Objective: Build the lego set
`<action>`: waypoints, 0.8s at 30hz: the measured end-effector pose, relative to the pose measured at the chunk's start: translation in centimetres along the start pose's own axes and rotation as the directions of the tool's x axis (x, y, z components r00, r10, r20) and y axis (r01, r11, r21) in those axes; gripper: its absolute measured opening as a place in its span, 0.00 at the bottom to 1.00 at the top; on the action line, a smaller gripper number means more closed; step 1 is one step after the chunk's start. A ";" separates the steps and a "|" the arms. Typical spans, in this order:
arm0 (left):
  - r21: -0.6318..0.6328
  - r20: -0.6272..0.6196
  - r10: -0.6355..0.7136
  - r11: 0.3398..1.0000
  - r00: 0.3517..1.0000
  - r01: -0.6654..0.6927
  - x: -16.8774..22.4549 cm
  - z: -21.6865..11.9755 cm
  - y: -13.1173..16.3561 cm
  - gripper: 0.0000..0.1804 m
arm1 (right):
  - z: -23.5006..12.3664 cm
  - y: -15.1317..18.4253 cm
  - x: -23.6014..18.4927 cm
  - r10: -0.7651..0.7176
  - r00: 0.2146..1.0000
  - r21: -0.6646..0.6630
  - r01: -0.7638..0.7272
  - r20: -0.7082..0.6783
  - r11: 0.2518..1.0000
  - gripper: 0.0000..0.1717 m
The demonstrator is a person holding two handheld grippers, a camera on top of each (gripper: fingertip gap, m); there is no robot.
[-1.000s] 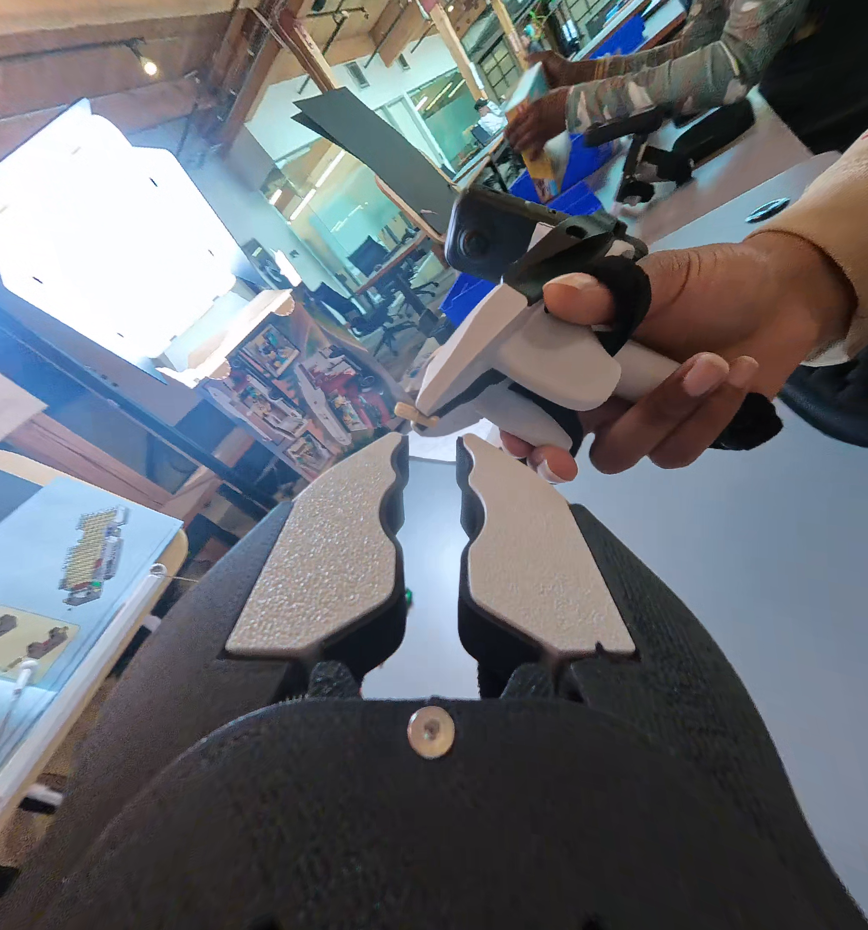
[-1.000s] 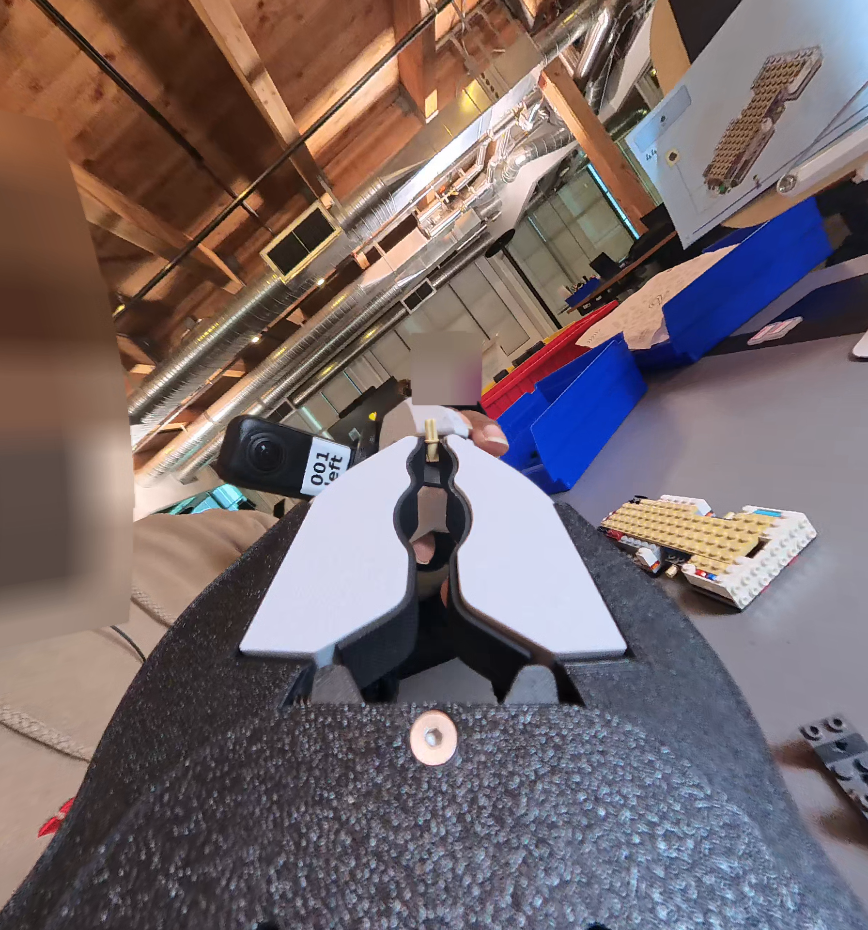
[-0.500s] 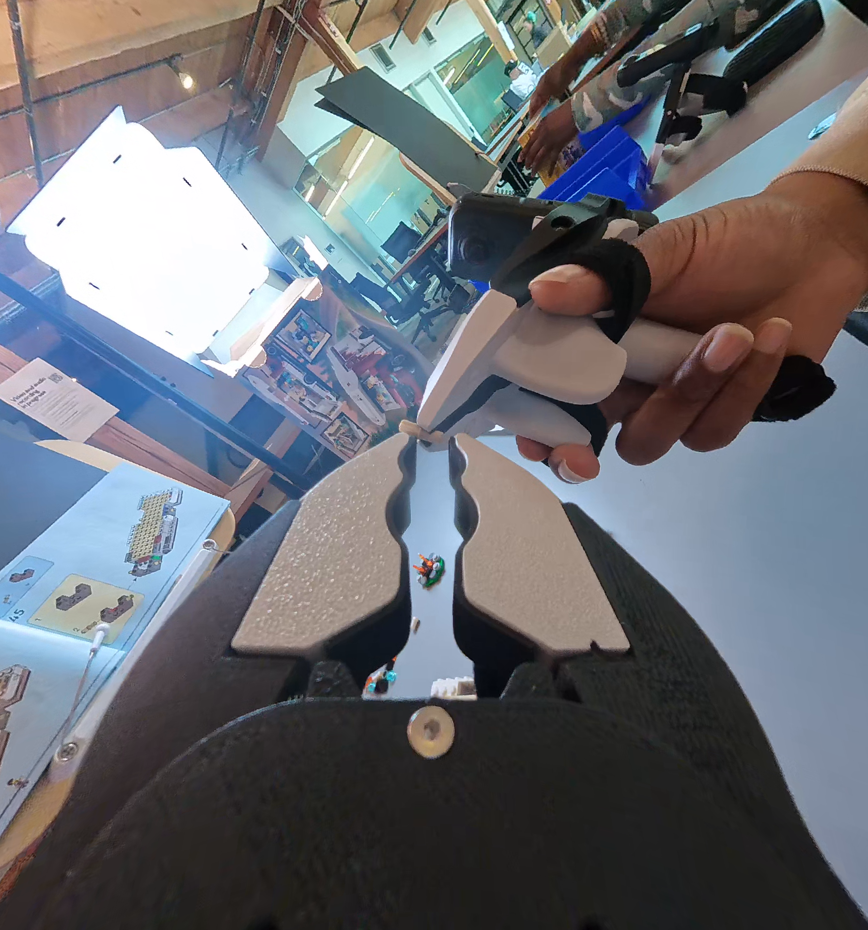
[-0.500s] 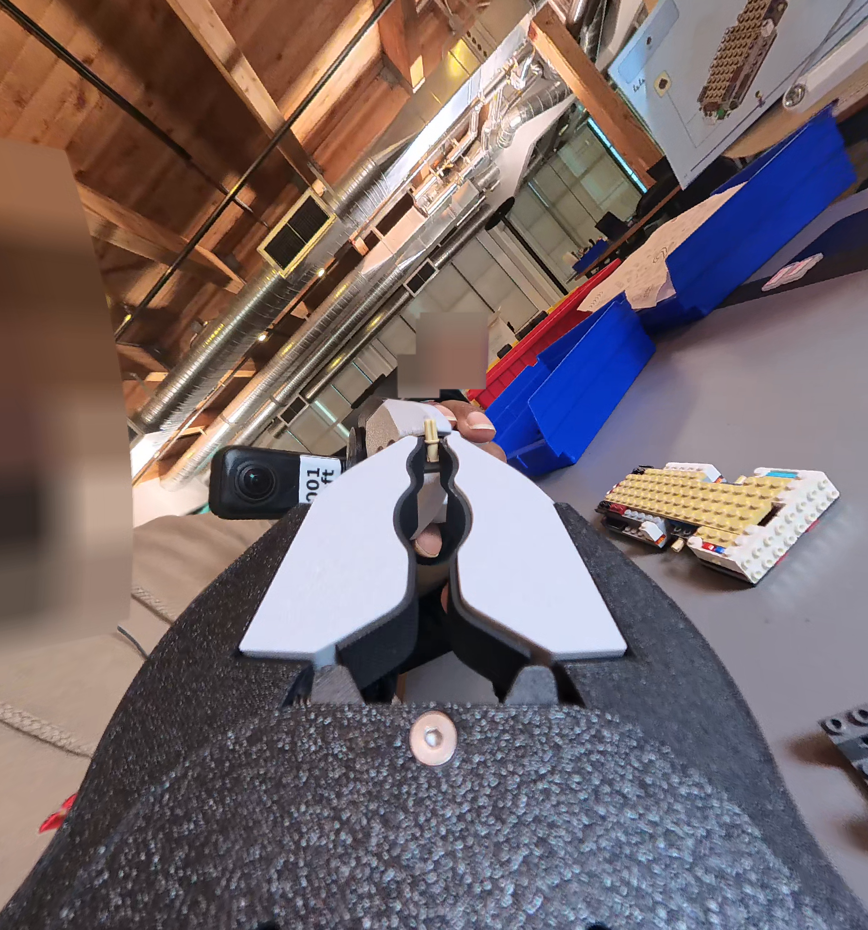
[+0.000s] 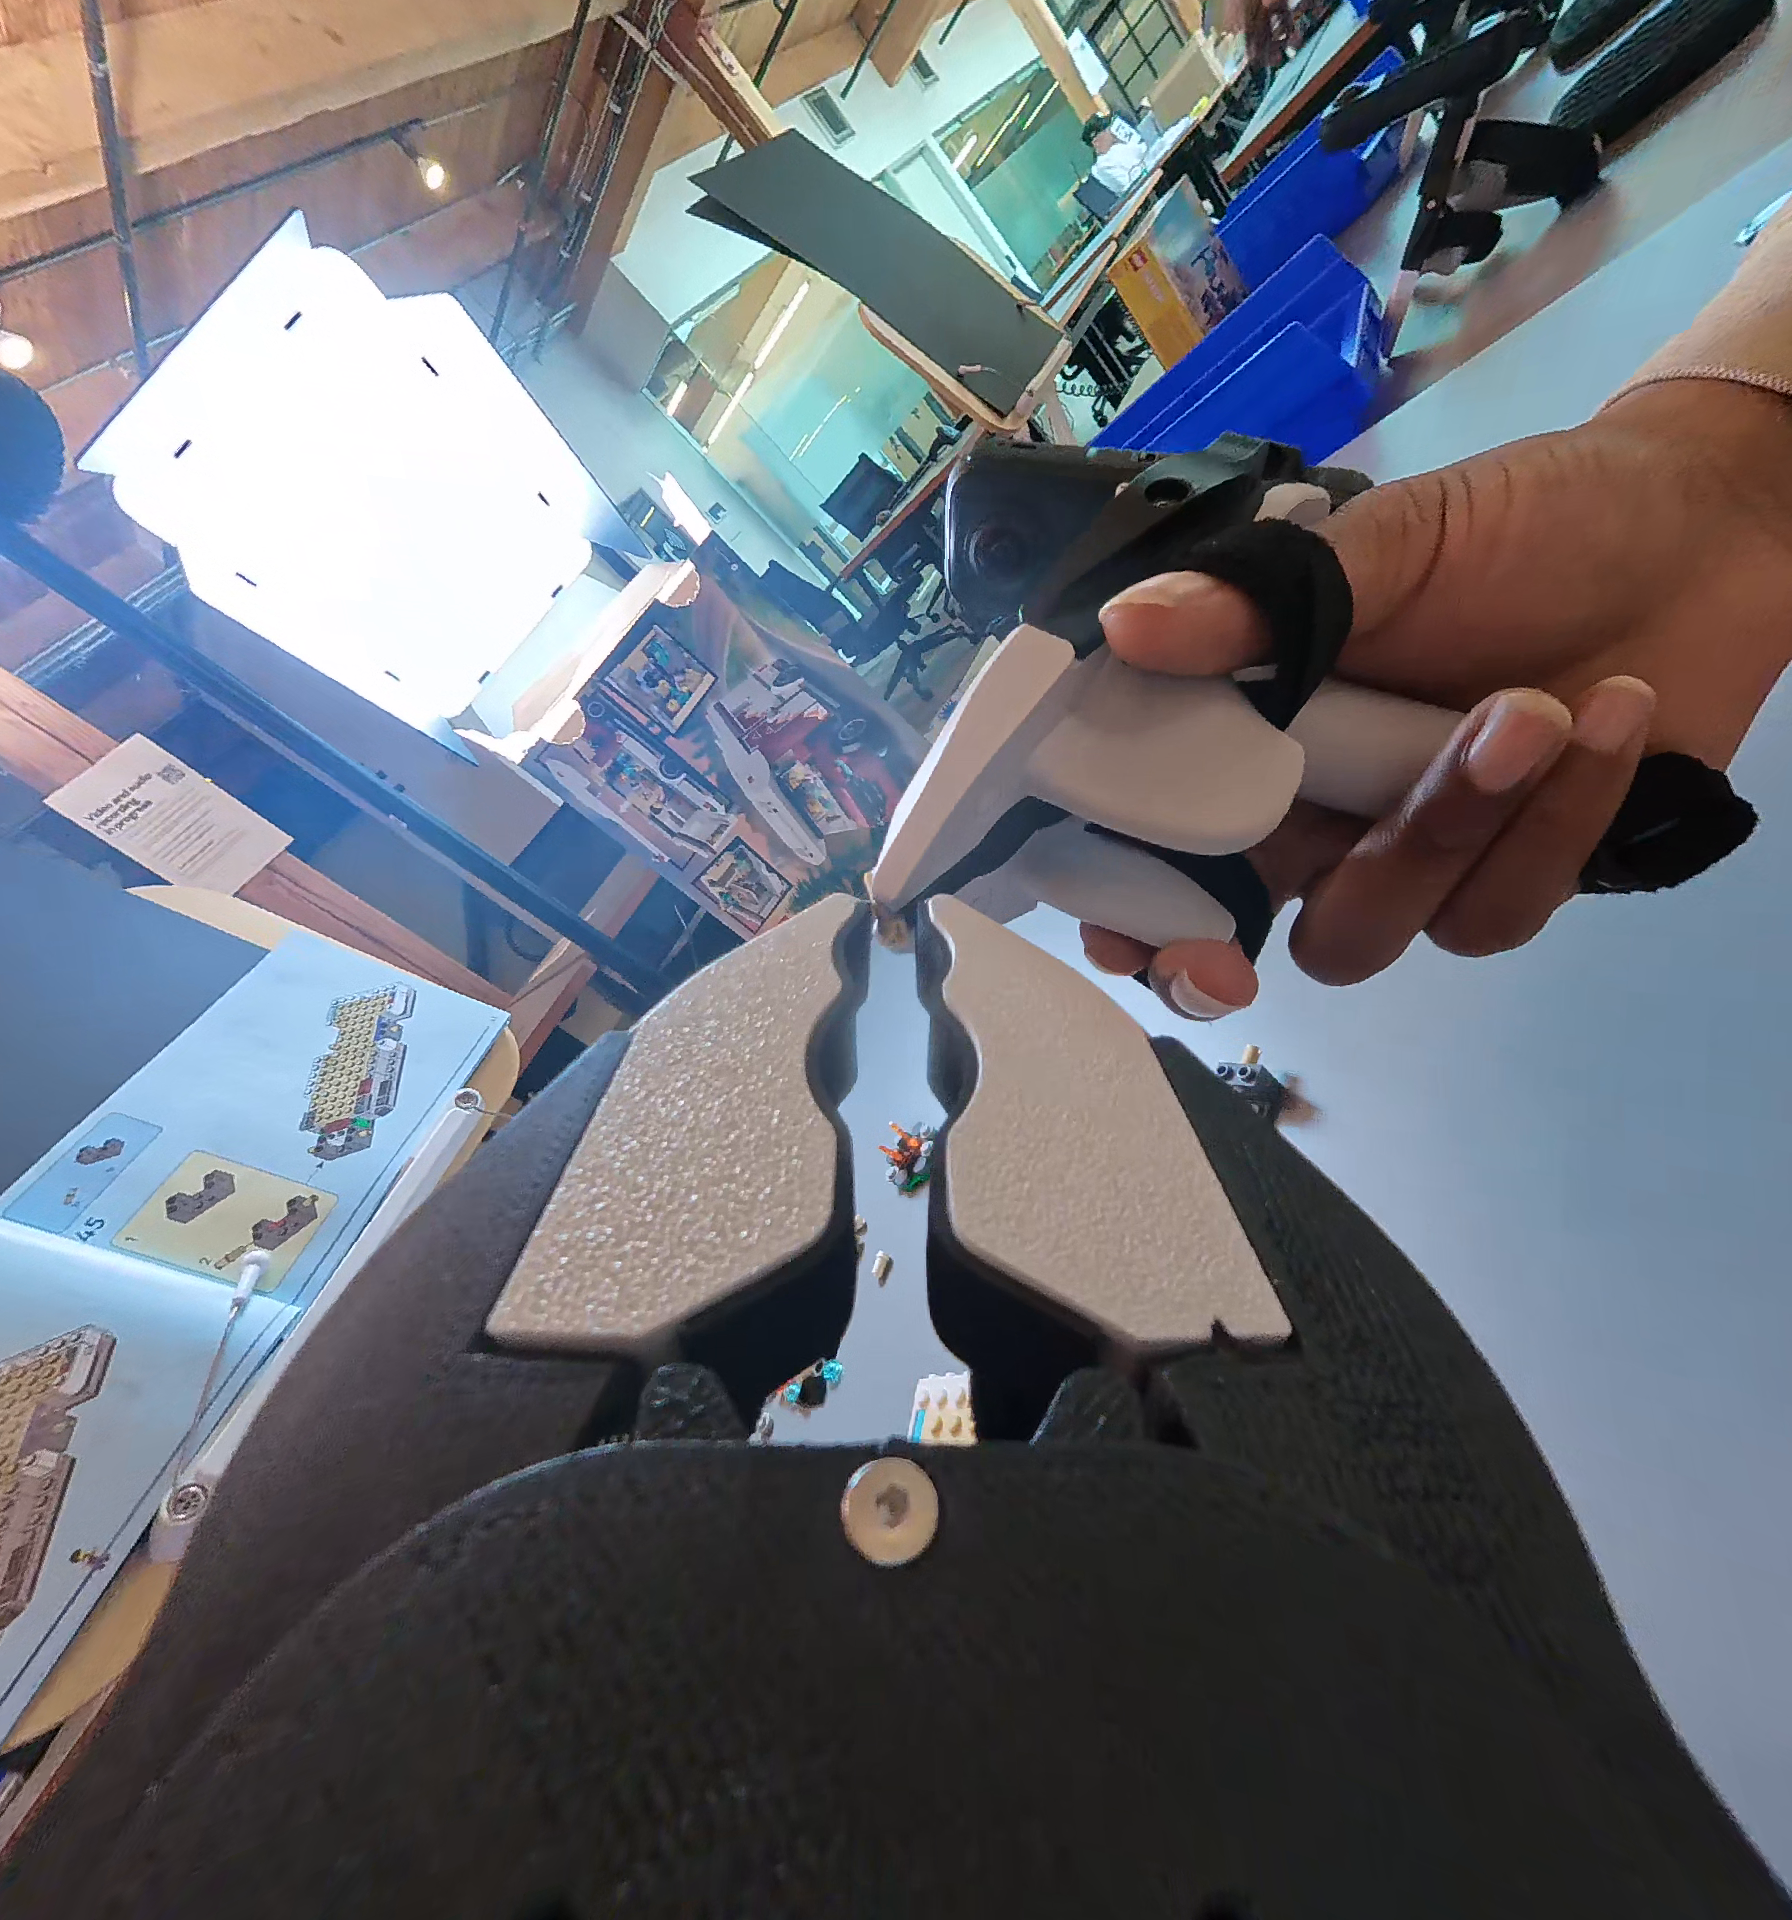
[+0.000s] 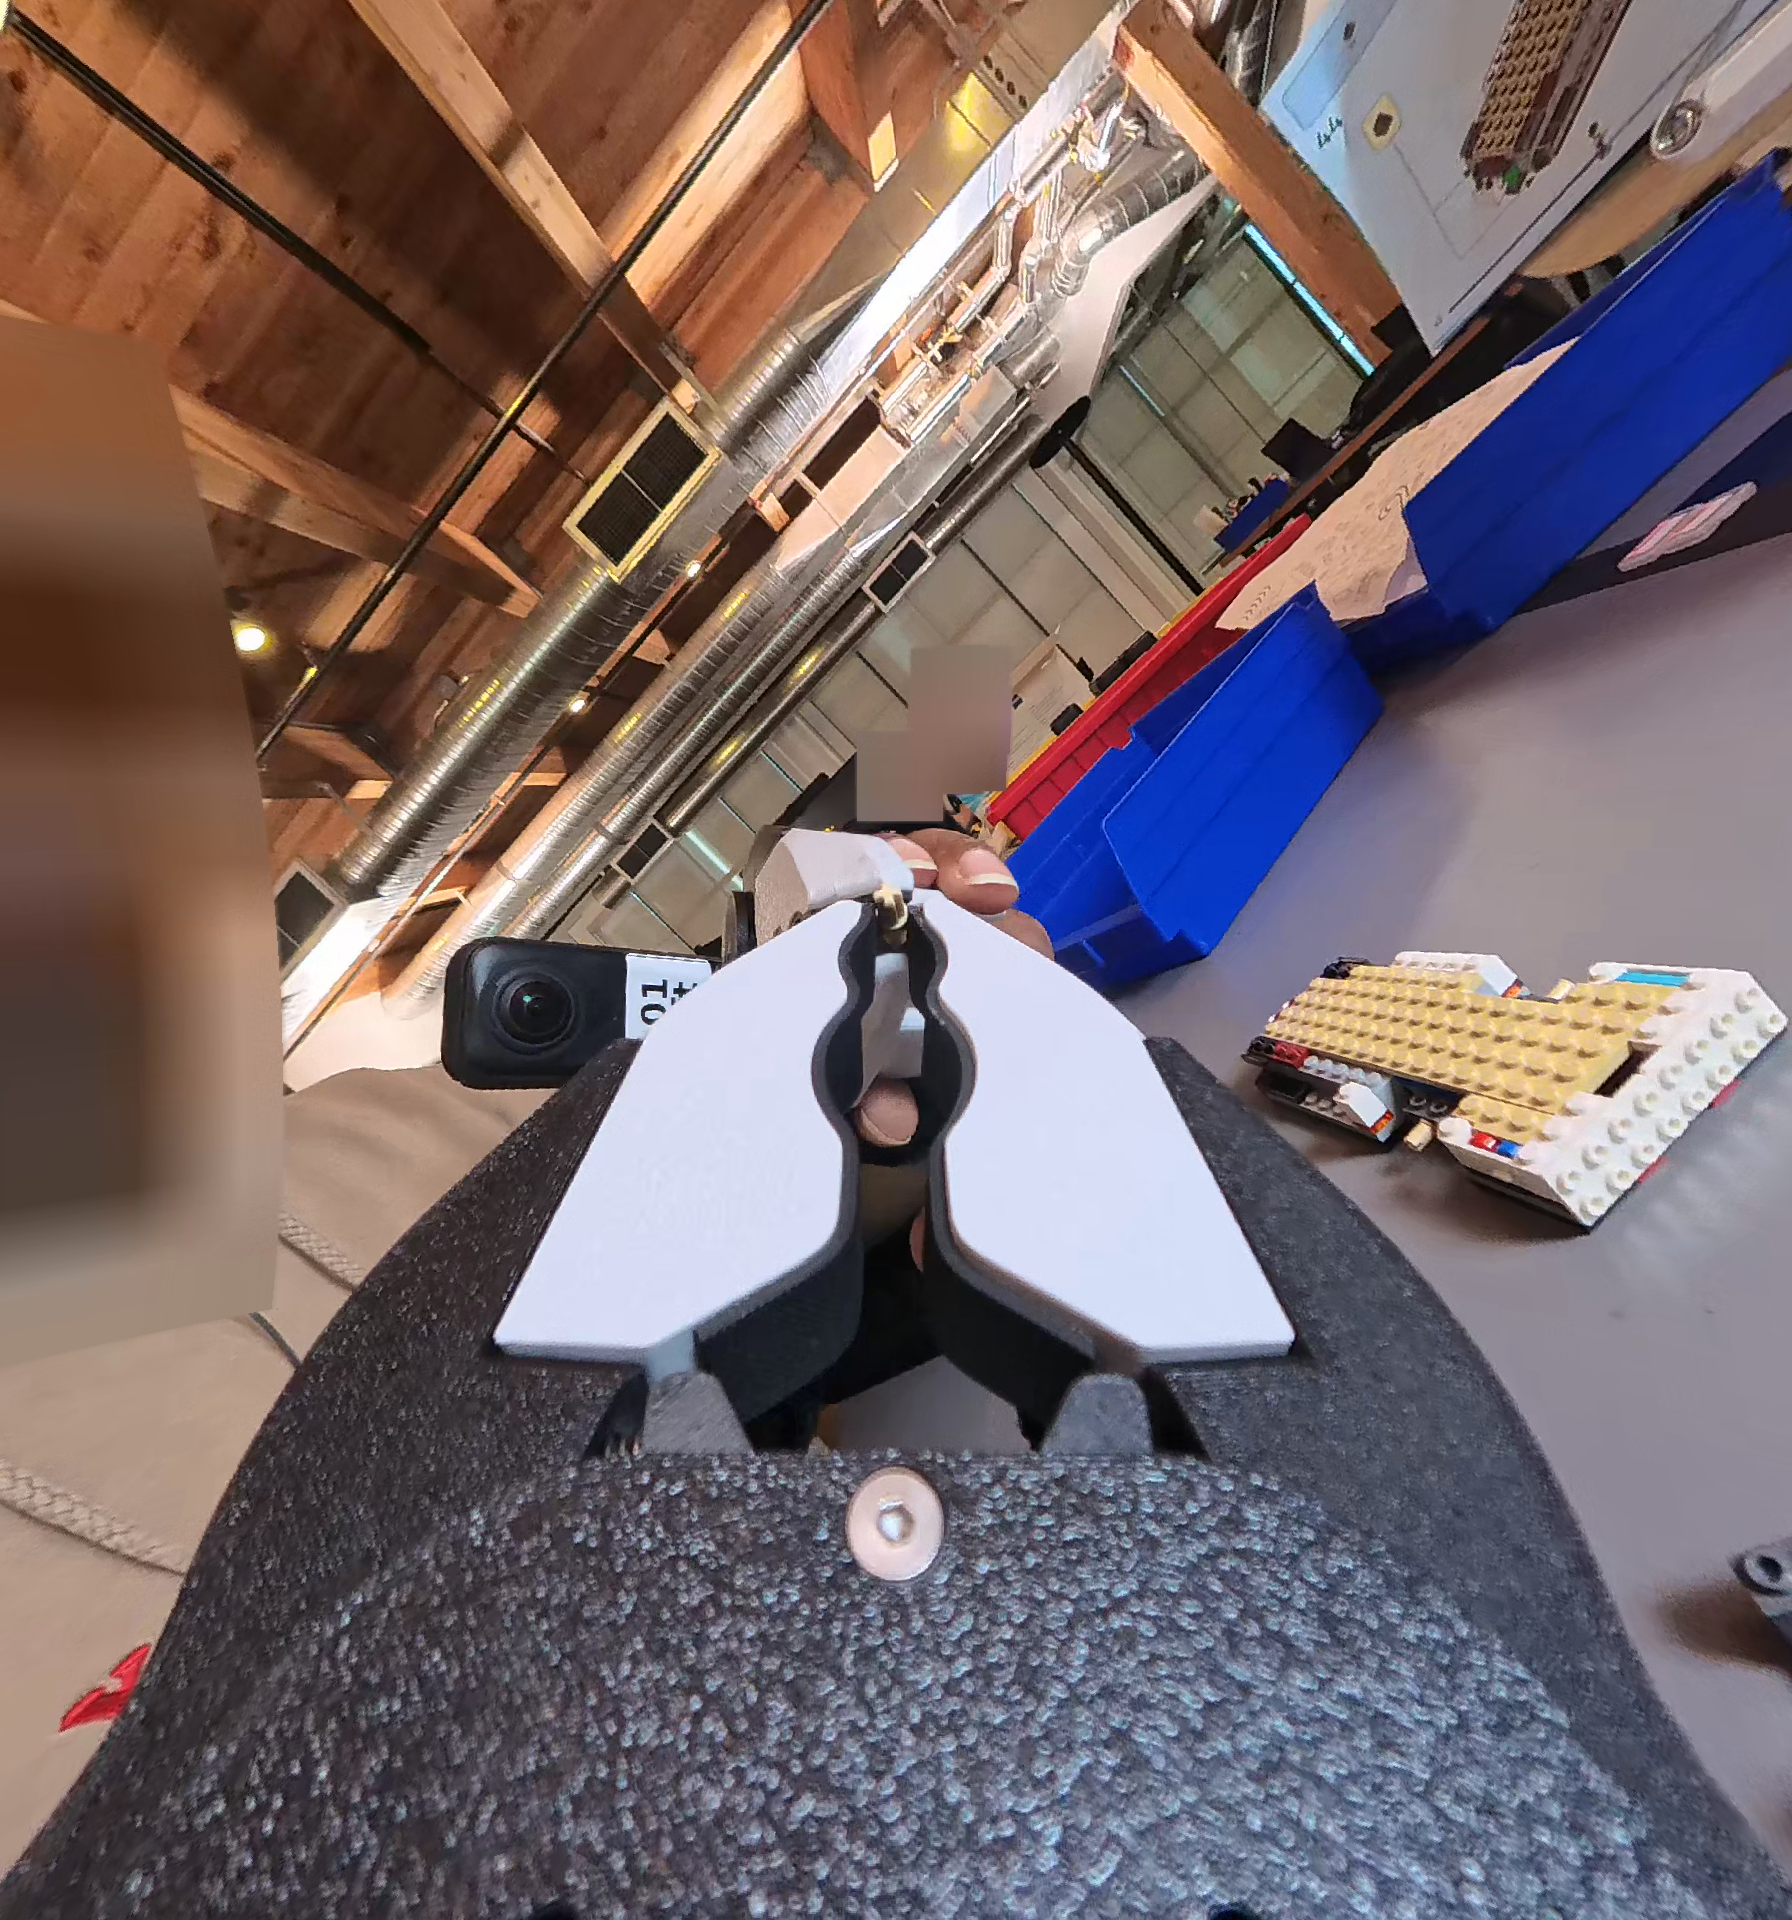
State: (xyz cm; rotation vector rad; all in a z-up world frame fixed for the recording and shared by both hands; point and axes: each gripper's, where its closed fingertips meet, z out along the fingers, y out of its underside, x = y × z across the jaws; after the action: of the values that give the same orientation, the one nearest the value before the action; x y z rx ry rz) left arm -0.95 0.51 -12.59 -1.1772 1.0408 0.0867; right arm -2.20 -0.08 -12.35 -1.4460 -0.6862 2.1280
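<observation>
1. At the tips of the right gripper [image 6: 897,916], the fingers are pinched on a small tan peg [image 6: 890,914], held upright.
2. Opposite, the left gripper [image 5: 892,920] meets it tip to tip. Its fingers are narrowly spread about the same peg and not visibly pressing.
3. Right of the right fingers, on the grey counter [image 6: 1494,779], lies a tan-and-white brick model [image 6: 1515,1049]. Blue bins [image 6: 1235,779] stand beyond it.
4. Left of the left fingers, an instruction booklet [image 5: 248,1122] lies open. Above are timber beams, silver ducts [image 6: 559,675] and a bright light panel [image 5: 352,499].
</observation>
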 end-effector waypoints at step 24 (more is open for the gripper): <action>-0.292 -0.370 -0.514 0.855 0.774 0.428 4.8 -1.6 6.2 0.02 | -11.3 6.2 11.5 -0.773 0.635 -0.932 0.267 -0.021 0.245 0.18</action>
State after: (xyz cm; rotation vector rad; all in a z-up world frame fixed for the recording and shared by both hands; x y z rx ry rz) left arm -2.66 -0.20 -20.39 -1.6580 1.1035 -0.5150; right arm 4.00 4.03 -27.95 -1.7003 -1.9275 0.6569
